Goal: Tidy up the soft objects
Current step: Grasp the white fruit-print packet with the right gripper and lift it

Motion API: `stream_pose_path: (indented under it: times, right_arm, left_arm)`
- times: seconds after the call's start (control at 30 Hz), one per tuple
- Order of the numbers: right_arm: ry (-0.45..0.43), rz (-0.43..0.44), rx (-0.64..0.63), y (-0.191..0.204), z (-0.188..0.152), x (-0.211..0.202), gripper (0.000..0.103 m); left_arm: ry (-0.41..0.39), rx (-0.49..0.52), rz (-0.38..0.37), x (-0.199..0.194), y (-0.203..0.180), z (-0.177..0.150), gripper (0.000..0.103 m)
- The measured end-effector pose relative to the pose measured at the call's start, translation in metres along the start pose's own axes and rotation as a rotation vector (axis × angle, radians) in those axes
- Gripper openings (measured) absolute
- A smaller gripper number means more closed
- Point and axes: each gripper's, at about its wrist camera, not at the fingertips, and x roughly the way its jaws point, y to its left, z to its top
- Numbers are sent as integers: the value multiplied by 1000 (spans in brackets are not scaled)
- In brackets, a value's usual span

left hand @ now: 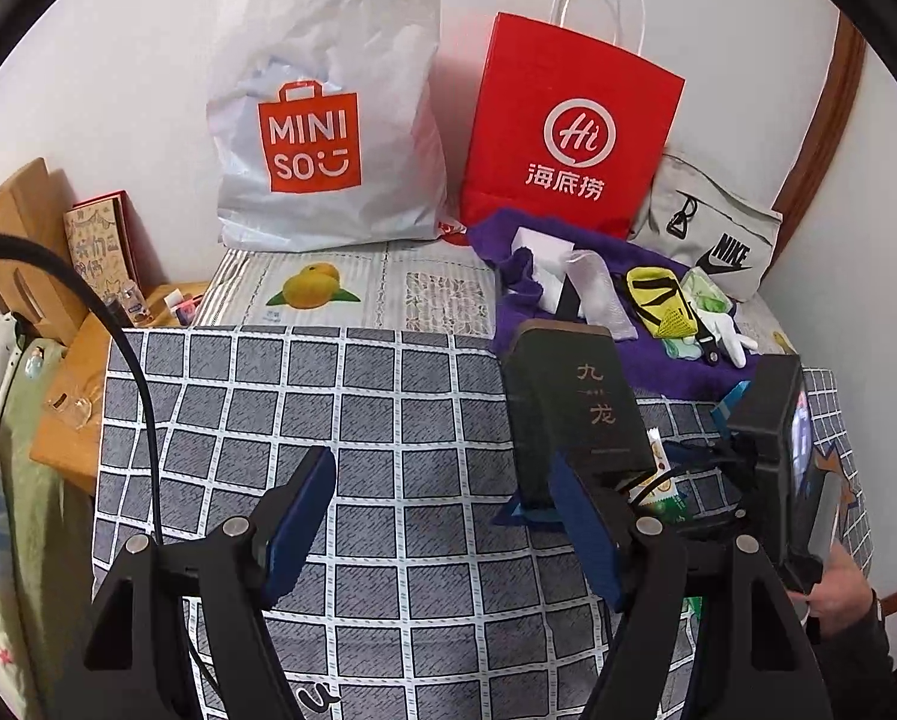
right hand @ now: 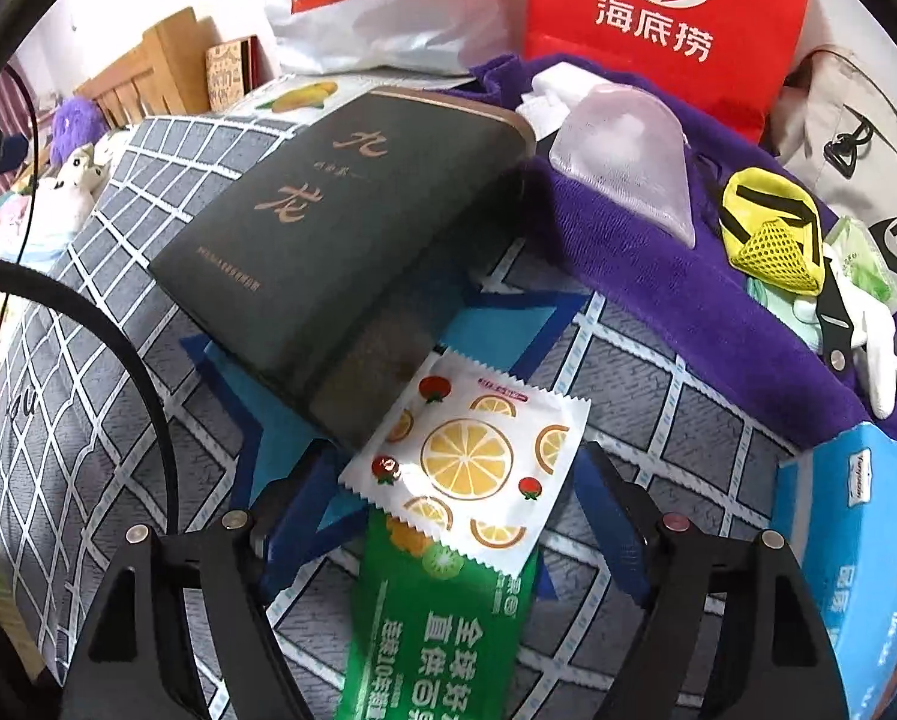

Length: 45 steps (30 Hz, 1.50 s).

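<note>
From the left wrist I see my left gripper (left hand: 448, 516) spread open over the checked cloth (left hand: 388, 396), nothing between. From the right wrist, my right gripper (right hand: 454, 504) stands open around the fruit-print packet (right hand: 472, 462), near the dark box (right hand: 340, 228).

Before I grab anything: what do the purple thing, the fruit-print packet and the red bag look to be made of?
Purple cloth: soft plush fabric, matte, fuzzy nap and loose folds. Fruit-print packet: probably plastic film, glossy, with serrated sealed edges. Red bag: seemingly stiff matte paper, sharp creases, with twisted white cord handles.
</note>
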Motion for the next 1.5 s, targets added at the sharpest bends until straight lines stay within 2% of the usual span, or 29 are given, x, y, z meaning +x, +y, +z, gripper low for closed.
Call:
stream_pose_path:
  times: [0.13, 0.3, 0.43, 0.53, 0.57, 0.63, 0.73, 0.83, 1.0, 1.13, 1.2, 1.23, 1.27, 1.3, 1.4, 1.5]
  right_arm:
    - [-8, 24, -5, -10, -3, -4, 71]
    - [23, 9, 0, -25, -5, -5, 70]
    - [34, -36, -35, -26, -11, -12, 70]
    - [24, -44, -17, -32, -12, -16, 70]
    - [22, -55, -5, -38, -14, -19, 66]
    - [26, -69, 9, -43, -12, -17, 65]
    - [32, -66, 8, -43, -5, -12, 67]
    - [34, -80, -55, -35, 2, -6, 75]
    - [43, -60, -80, -31, 12, 2, 75]
    - [23, 4, -56, -31, 10, 2, 47]
    - [9, 34, -42, -30, 7, -1, 43]
    - [4, 31, -46, -29, 6, -1, 35]
    - [0, 35, -48, -28, 5, -2, 9]
    - [-2, 52, -42, -28, 4, -4, 1]
    - [8, 104, 12, -34, -1, -8, 2]
    - [-8, 116, 28, -38, -9, -12, 2]
  left_arm:
    - [16, 4, 4, 6, 0, -5, 71]
    - [30, -3, -3, 13, -1, -8, 71]
    - [36, 9, 0, 17, -4, -9, 71]
    - [48, 5, -5, 22, -5, -9, 71]
    - [53, 7, -4, 23, -6, -10, 71]
    - [55, 15, -6, 25, -9, -10, 71]
    - [56, 26, -10, 25, -11, -11, 71]
    - [59, 34, -6, 26, -13, -10, 71]
    - [71, 36, -8, 32, -16, -9, 71]
    - [81, 43, -15, 38, -21, -9, 71]
    - [88, 45, -13, 40, -23, -10, 71]
    - [90, 48, -14, 41, -25, -10, 71]
    - [91, 51, -15, 41, -26, -11, 71]
    - [91, 54, -15, 41, -27, -12, 71]
    - [95, 56, -22, 41, -29, -15, 72]
    - [101, 60, -16, 41, -31, -18, 72]
